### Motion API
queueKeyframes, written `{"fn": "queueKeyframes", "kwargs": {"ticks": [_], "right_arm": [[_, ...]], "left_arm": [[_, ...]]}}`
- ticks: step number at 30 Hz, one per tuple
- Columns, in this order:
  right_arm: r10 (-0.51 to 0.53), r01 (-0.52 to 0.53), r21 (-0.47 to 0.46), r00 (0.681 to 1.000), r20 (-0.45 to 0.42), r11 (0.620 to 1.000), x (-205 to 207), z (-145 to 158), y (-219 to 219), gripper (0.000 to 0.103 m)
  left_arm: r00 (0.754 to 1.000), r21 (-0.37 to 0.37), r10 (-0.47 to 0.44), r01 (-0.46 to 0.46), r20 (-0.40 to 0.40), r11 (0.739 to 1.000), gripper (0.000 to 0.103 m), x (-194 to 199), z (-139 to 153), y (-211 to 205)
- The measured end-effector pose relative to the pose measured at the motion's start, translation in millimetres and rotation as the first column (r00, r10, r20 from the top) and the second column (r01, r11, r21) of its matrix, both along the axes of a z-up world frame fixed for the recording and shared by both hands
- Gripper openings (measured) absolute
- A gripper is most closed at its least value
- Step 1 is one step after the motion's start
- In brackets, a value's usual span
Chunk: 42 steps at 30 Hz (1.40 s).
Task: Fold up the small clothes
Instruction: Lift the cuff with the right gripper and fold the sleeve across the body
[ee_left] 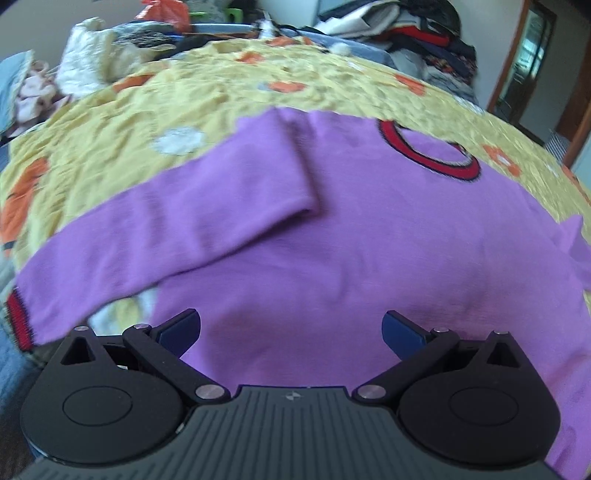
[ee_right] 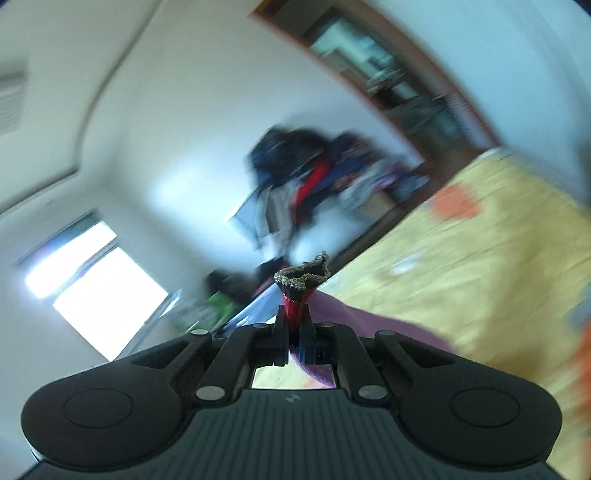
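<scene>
Sweater [ee_left: 332, 229] on flowered yellow bedspread [ee_left: 122, 122]

The right wrist view is smeared by motion blur; the clothes pile [ee_right: 306, 184] cannot be made out. The purple sweater [ee_left: 332, 258] is cut off at the left wrist view's right edge, its hem hidden behind the gripper body.

Room and background

Bed under a yellow bedspread [ee_left: 207, 99] with orange and white flowers. Beyond the jaws, heaped clothes [ee_left: 413, 33] against a white wall [ee_right: 177, 122]. Wood-framed doorway [ee_left: 532, 62] right of them. Bright window [ee_right: 99, 280], left, blurred.
</scene>
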State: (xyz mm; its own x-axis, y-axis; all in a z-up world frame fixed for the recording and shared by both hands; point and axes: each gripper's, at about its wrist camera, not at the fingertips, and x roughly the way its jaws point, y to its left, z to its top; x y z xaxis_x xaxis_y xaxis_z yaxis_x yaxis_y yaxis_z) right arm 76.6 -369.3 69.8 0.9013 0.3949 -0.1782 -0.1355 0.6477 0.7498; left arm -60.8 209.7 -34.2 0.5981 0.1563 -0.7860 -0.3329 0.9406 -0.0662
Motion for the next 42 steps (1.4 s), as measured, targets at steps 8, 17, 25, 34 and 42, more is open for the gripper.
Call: {"fn": "queueKeyframes", "kwargs": {"ticks": [8,17,25,34,42], "right_arm": [[0.305,-0.298,0.075,0.945,-0.121,0.952,29,-69,204,0.004],[0.508,-0.493,0.121,0.829,-0.233,0.861,16,-122,360,0.004],[0.55,-0.538,0.119,0.804,-0.225,0.835,8,-119,407,0.004],[0.517,-0.61,-0.144,0.755,-0.403,0.779,17,-151,444,0.041],[0.091,-0.198,-0.699,0.978,-0.188,0.687,-27,-106,289,0.043]], "left_arm": [[0.997,0.013,0.069,-0.07,0.028,0.997,0.103,-28,13,37],[0.988,0.011,0.151,-0.152,0.023,0.988,0.103,-51,12,70],[0.986,0.001,0.166,-0.166,0.006,0.986,0.103,-53,5,77],[0.987,0.001,0.158,-0.158,-0.015,0.987,0.103,-50,-3,72],[0.991,-0.037,0.115,-0.113,0.067,0.993,0.103,-31,19,70]]}}
